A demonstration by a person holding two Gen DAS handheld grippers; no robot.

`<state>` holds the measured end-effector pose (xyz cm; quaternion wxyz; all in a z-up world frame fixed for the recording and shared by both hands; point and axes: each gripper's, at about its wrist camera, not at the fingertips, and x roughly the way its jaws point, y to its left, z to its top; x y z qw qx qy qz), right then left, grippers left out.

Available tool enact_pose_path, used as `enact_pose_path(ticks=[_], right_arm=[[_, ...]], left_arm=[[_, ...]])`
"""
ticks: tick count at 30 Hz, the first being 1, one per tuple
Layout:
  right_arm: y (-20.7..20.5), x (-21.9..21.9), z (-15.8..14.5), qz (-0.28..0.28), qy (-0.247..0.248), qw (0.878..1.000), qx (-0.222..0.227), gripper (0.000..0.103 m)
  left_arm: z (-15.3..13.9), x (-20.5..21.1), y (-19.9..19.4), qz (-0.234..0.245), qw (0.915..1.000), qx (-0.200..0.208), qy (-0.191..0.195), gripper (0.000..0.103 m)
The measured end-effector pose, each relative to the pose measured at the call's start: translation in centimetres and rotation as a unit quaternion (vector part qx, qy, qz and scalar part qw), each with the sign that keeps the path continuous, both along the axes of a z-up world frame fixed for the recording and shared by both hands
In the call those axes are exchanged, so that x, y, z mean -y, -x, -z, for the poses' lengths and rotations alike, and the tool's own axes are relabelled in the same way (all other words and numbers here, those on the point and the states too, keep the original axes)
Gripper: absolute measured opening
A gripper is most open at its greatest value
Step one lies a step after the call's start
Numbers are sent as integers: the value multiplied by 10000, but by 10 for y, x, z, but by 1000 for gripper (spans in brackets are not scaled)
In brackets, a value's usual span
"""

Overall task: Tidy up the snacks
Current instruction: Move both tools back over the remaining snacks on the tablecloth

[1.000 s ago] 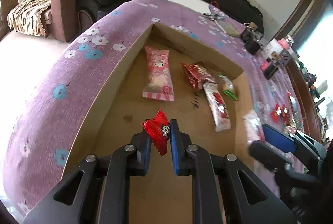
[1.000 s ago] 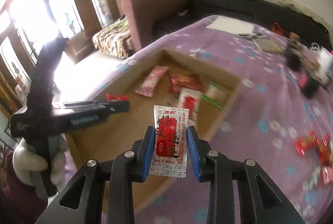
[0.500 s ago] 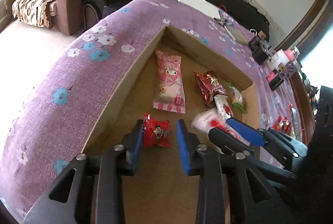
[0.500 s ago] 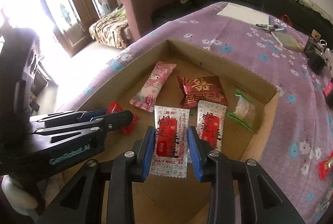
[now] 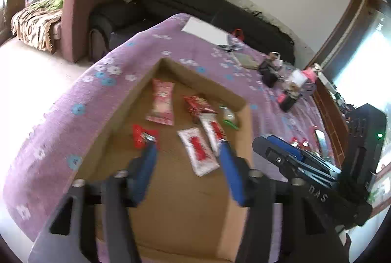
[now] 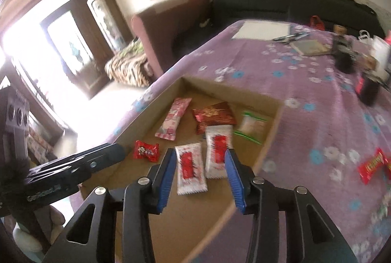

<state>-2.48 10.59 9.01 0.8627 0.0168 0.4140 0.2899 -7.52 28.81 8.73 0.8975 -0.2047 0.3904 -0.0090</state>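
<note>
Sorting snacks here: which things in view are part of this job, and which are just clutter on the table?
Job items:
cardboard box
small red candy
two white-and-red packets
pink packet
dark red packet
green-edged bag
loose red snacks on the cloth

Lying about:
white paper
pens
notebook
sofa

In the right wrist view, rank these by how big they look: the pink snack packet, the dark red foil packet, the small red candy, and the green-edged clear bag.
Largest to smallest, as they look:
1. Dark red foil packet and pink snack packet, too alike to rank
2. Green-edged clear bag
3. Small red candy, though it lies nearest the camera
</note>
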Motion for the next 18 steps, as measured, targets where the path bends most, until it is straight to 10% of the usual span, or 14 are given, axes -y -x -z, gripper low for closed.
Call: enact_pose_path(ticks=[8,18], right_arm=[[-14,123,-1,1220,-141,9924,-83,50],[-99,275,30,3284,932,9392,-366,54]], left_arm=[[-8,54,29,456,9987,193,100,58],[-1,94,32,777,9969,18,-153,58]])
